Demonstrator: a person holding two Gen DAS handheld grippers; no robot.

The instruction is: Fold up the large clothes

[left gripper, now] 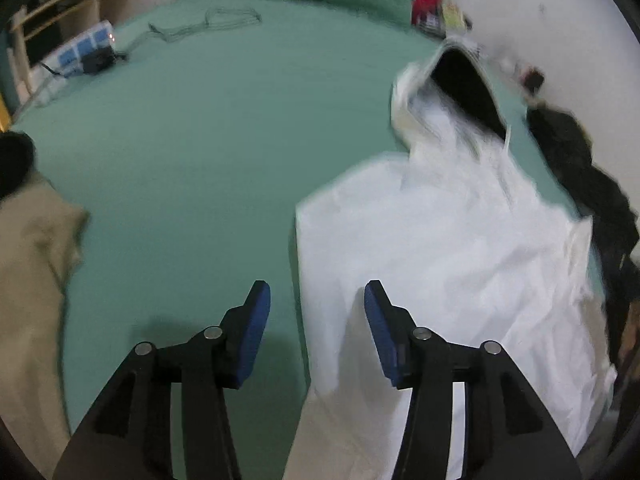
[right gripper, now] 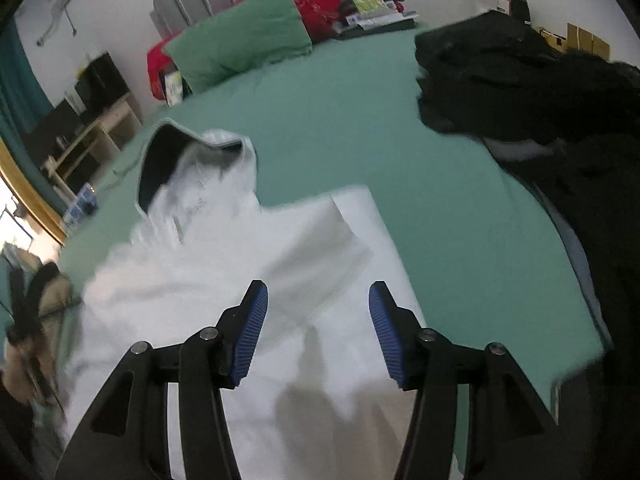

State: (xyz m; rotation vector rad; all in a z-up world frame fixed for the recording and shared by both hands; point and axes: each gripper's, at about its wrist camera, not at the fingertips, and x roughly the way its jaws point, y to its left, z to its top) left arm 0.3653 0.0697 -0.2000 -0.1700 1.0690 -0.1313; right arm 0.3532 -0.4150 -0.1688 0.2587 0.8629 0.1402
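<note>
Beige crumpled garment [left gripper: 36, 264] at bed's left edge; white hooded sweatshirt [left gripper: 440, 240] lies partly folded on green bed sheet [left gripper: 192, 140], black clothes pile [right gripper: 520, 80] right. Left gripper [left gripper: 317, 296] and right gripper [right gripper: 318, 298] hover over the sweatshirt, jaws apart, holding nothing. Next fold likely: pinch both hem corners evenly, keep edges aligned.

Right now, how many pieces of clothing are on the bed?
3: a white hoodie under both grippers, a black pile to its right, and a tan garment at the left edge. The black pile may hide more.
</note>
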